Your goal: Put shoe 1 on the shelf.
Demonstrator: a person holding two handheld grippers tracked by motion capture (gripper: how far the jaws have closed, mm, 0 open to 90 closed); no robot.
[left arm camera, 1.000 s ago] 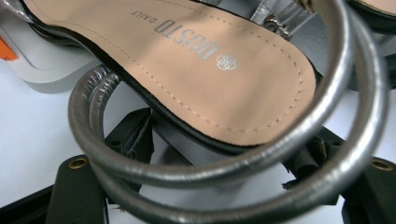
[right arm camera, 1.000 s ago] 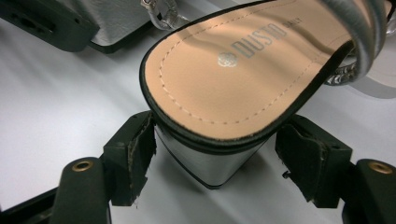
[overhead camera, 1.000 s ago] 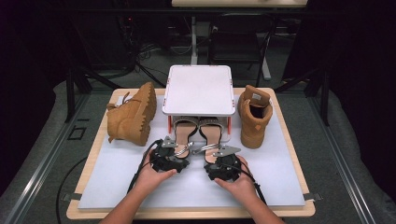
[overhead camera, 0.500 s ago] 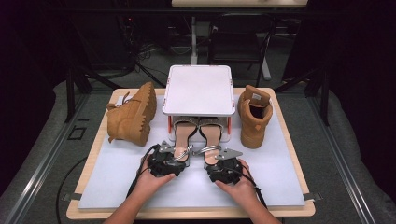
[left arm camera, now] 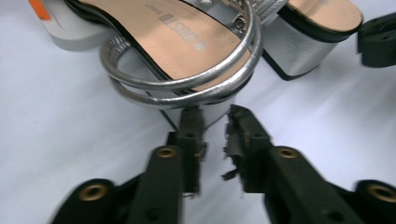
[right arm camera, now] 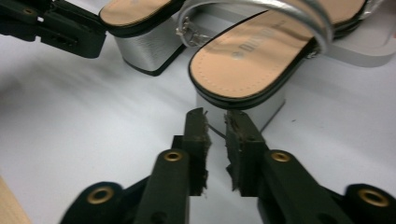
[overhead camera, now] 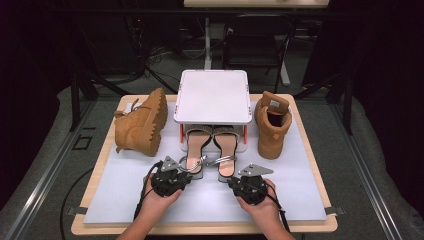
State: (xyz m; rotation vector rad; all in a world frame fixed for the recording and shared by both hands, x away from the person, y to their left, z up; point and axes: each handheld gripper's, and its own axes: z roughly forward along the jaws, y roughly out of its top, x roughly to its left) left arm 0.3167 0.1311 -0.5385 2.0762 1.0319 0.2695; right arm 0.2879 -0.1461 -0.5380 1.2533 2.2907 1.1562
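Note:
Two silver block-heel sandals lie side by side, toes under a white raised shelf (overhead camera: 212,97), heels toward me. My left gripper (overhead camera: 191,170) (left arm camera: 214,114) points at the heel of the left sandal (overhead camera: 196,145) (left arm camera: 187,42). Its jaws are only narrowly apart, with the tips right at the heel block and nothing between them. My right gripper (overhead camera: 234,178) (right arm camera: 215,116) faces the heel of the right sandal (overhead camera: 226,147) (right arm camera: 252,60) in the same way, narrowly open and holding nothing. The ankle straps stand up as silver loops.
A tan boot (overhead camera: 142,125) lies on its side left of the shelf. Its mate (overhead camera: 272,125) stands upright on the right. Everything rests on a white mat (overhead camera: 300,190) over a wooden board (overhead camera: 320,227). Dark floor and cables surround the table.
Both grippers have drawn back slightly toward me, the right one a little farther. The sandal heels now sit a bit farther out from under the shelf.

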